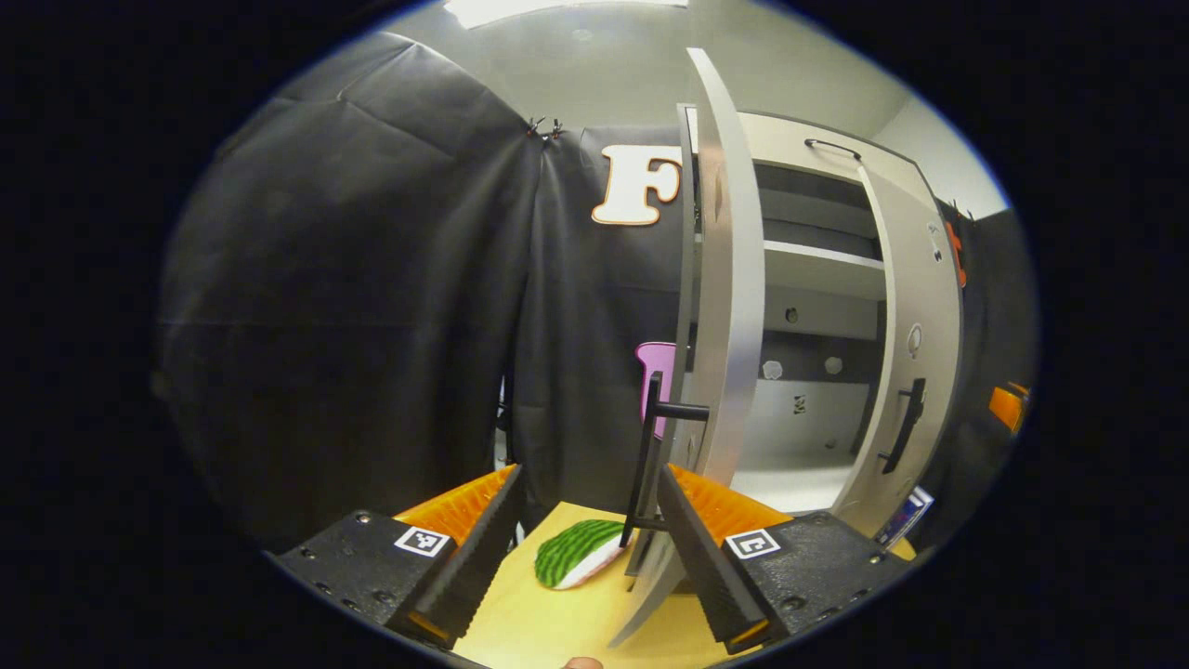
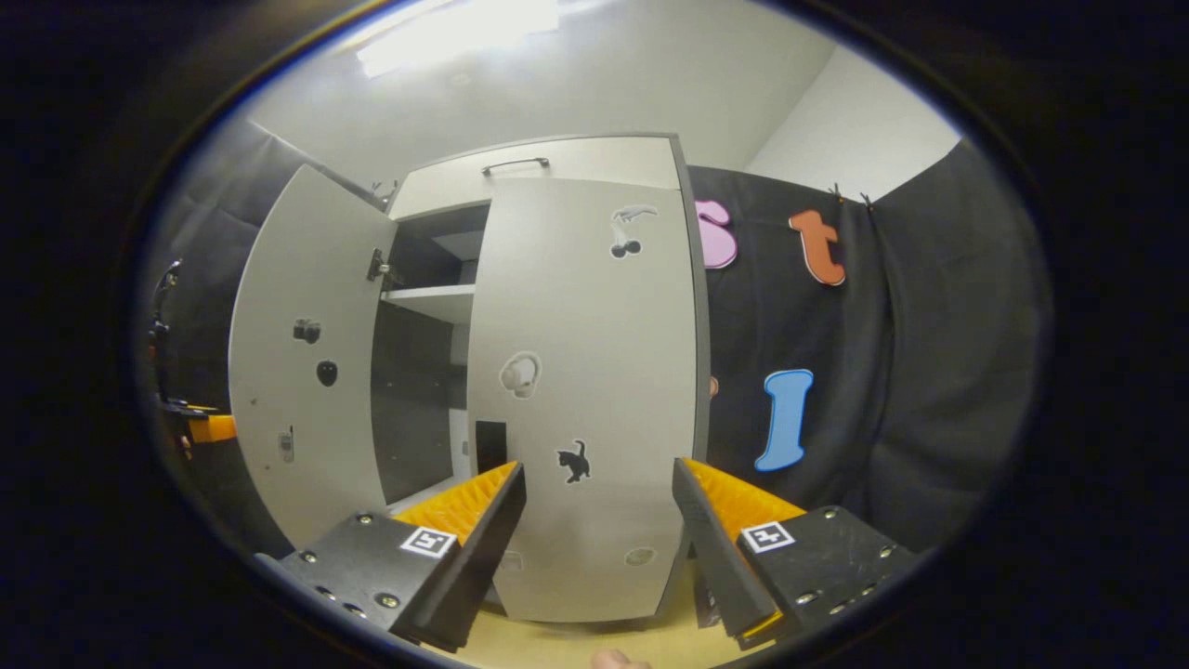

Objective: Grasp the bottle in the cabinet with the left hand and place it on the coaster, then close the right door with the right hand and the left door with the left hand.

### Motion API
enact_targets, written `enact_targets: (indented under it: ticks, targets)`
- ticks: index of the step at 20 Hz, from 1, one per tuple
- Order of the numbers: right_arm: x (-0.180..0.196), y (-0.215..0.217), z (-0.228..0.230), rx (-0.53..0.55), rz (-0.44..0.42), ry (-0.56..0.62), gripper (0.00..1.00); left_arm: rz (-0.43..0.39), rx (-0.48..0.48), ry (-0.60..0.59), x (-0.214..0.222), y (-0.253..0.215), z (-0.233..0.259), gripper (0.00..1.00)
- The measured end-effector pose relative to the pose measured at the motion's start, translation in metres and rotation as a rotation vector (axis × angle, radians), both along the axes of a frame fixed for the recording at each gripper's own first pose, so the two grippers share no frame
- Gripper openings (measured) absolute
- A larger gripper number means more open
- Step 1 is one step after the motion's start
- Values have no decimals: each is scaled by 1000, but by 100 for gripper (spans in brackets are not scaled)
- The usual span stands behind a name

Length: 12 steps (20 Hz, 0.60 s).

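My left gripper (image 1: 589, 472) is open, right up against the open left door (image 1: 729, 307), which I see edge-on. The door's black handle (image 1: 671, 410) stands between my fingers, close to the right one; I cannot tell if they touch. Below it, a watermelon-patterned coaster (image 1: 576, 553) lies on the wooden table (image 1: 520, 613). My right gripper (image 2: 599, 465) is open and faces the right door (image 2: 585, 390), which covers the cabinet's right half and looks close to shut. The left door (image 2: 307, 372) swings wide open. The shelf (image 2: 432, 302) inside is bare.
The right door (image 1: 915, 353) and its black handle (image 1: 906, 423) stand past the cabinet's lit interior (image 1: 799, 409). The other gripper (image 1: 1008, 404) shows at the far right there. Black cloth walls surround the cabinet on both sides.
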State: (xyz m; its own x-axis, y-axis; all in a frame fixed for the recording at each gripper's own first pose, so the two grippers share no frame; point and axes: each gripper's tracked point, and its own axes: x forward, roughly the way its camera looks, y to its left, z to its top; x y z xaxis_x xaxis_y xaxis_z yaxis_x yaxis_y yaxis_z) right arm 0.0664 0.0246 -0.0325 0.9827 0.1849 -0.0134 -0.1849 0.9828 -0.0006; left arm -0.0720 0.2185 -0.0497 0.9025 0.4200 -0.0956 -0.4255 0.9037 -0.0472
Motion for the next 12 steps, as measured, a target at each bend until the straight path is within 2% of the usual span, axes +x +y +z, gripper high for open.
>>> enact_targets:
  ticks: [1,2,8,9,11,12]
  targets:
    - [-2,1,1,0,2,-4,96,-14,-22,-12,3,-5,0,87]
    - [-3,2,2,-3,4,-7,95,-27,-40,-19,4,-9,-2,92]
    - [-14,2,2,-16,4,-3,93,-153,-34,-3,27,-56,-5,92]
    - [-16,1,2,-18,2,-4,96,-174,-36,-3,32,-64,-6,92]
    - [-20,-3,3,-21,-7,-6,93,-213,-49,-5,42,-79,-8,92]
    - [-22,-5,4,-21,-12,-6,96,-231,-57,-7,46,-86,-10,92]
